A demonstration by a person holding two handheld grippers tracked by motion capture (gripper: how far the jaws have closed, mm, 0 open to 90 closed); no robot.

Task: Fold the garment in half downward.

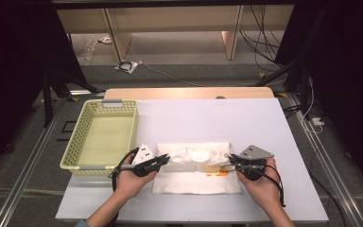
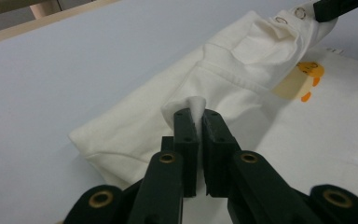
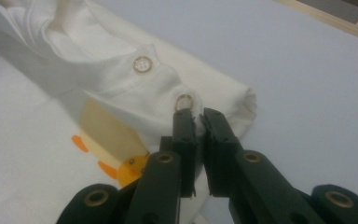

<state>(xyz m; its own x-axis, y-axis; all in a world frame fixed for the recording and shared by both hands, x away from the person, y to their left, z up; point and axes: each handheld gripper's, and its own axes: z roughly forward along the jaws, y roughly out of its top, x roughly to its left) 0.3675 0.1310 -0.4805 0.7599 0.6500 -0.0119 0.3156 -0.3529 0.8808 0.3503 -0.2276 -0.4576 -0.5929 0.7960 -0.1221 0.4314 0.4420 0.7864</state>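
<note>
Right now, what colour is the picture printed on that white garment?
Yellow and orange, a duck-like print on the garment; the left gripper view shows it best.

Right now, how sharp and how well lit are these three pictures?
High view: table evenly bright, surroundings dark, white garment nearly washed out. Left gripper view: left gripper fairly sharp, far fabric soft. Right gripper view: right gripper and snap ring crisp, no glare.

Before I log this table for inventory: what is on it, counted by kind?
White garment: 1
Yellow basket: 1
Grippers: 2, left gripper and right gripper, each clamped on the garment
Total: 4
</note>
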